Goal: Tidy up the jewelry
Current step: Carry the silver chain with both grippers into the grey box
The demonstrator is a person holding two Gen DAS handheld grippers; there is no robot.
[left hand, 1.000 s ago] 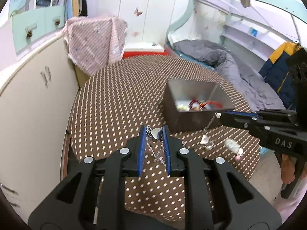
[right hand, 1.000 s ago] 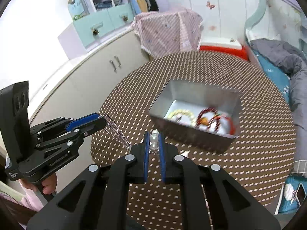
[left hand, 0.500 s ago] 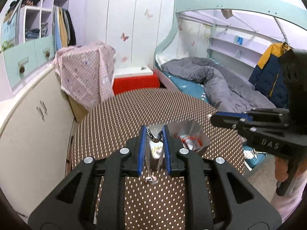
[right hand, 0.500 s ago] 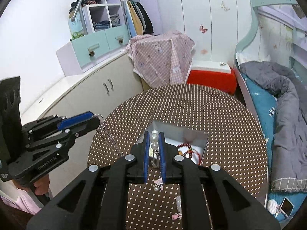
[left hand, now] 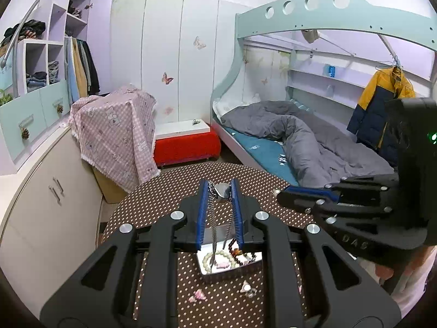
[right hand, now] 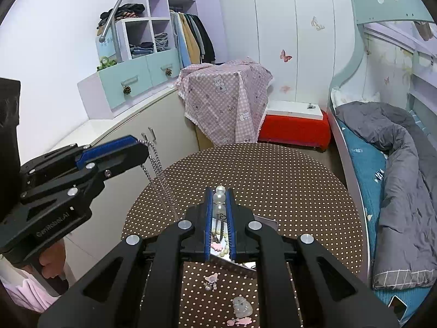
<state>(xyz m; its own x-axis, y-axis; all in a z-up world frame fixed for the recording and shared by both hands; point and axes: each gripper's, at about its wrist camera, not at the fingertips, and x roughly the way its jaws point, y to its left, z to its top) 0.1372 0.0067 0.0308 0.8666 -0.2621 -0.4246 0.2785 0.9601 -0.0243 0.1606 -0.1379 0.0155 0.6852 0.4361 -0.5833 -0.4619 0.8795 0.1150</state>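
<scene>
i have lifted both grippers well clear of the dotted table (left hand: 164,199) since a second ago, when they hung low over it beside the metal box (left hand: 232,269). now the box sits below and between my jaws in both views, with a bead bracelet (left hand: 218,257) and red beads already lying in it. my left gripper (left hand: 220,188) is nearly closed, pinching a silver pendant (left hand: 222,190) whose chain (right hand: 157,169) drops in two strands toward the box. my right gripper (right hand: 219,192) is closed on a pearl piece (right hand: 220,194), and something small dangles under it; i cannot tell whether it joins the same chain. the lift means the jewelry hangs free rather than dragging on the cloth, so i judge it ready to lower into the box. several small pink charms (right hand: 240,321) are still on the table in front of the box.
</scene>
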